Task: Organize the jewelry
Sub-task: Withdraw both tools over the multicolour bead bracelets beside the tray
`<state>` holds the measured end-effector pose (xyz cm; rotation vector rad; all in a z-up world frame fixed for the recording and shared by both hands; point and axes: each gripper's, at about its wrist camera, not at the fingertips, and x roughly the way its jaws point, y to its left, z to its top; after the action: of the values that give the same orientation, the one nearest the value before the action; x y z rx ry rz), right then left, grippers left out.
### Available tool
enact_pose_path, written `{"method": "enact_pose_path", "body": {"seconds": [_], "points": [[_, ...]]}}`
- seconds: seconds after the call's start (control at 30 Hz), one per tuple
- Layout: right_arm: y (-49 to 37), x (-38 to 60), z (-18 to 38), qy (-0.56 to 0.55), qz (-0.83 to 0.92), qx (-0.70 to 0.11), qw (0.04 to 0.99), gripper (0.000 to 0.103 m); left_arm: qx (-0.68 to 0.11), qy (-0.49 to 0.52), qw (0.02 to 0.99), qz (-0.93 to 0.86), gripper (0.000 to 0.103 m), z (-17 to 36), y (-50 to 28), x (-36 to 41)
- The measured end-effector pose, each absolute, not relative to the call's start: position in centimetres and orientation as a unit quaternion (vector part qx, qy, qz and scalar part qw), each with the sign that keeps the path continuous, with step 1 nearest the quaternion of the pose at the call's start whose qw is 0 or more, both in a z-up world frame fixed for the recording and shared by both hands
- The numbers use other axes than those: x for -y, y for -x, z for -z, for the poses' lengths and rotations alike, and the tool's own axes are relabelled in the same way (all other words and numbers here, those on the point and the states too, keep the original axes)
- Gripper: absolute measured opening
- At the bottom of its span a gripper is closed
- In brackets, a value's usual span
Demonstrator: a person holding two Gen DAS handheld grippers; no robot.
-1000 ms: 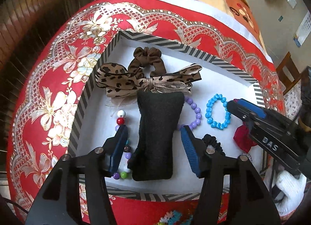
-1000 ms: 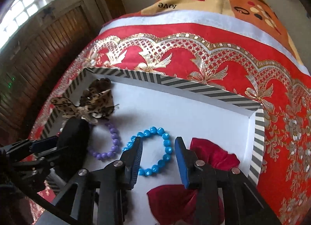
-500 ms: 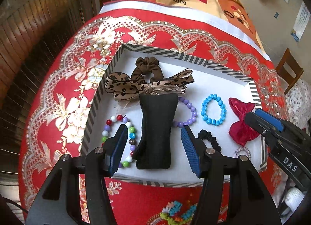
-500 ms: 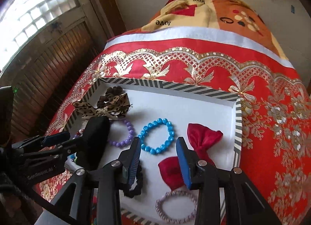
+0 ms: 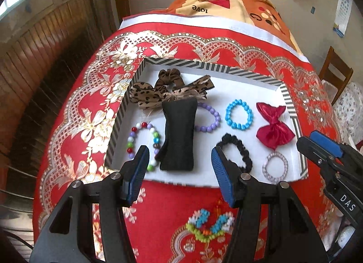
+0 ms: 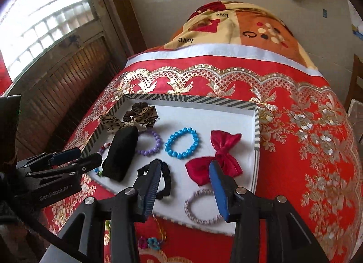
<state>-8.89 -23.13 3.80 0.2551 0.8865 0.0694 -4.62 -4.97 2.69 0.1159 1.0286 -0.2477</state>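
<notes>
A white tray with a striped rim lies on a red bedspread. In it are a leopard-print bow, a brown scrunchie, a black fabric piece, a multicolour bead bracelet, a purple bead bracelet, a blue bead bracelet, a red bow, a black scrunchie and a pale twisted hair ring. My left gripper hangs open above the tray's near edge. My right gripper, also empty, has its jaws opening.
The red floral bedspread spreads all round the tray, with a bright embroidered patch near the front. A wooden shuttered wall runs along the left. A wooden chair stands at the right. A patterned blanket lies beyond the tray.
Both grippers have drawn back and upward from the tray, so all of it now shows. The right gripper's jaws have widened. The items in the tray have not moved.
</notes>
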Motion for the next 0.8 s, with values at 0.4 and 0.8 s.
{"method": "enact_pose_path", "body": {"seconds": [0.4,0.8], "points": [[14.8,23.7,-4.5,-0.121,-0.035,-0.422,0.898,0.043,-0.475,-0.064,0.872,0.096,0.057,-3.9,10.3,5.1],[20.1,24.4,-4.5,-0.121,-0.035,-0.421,0.898,0.043,-0.463,-0.066,0.880,0.082,0.057,-4.4,15.0,5.4]]}}
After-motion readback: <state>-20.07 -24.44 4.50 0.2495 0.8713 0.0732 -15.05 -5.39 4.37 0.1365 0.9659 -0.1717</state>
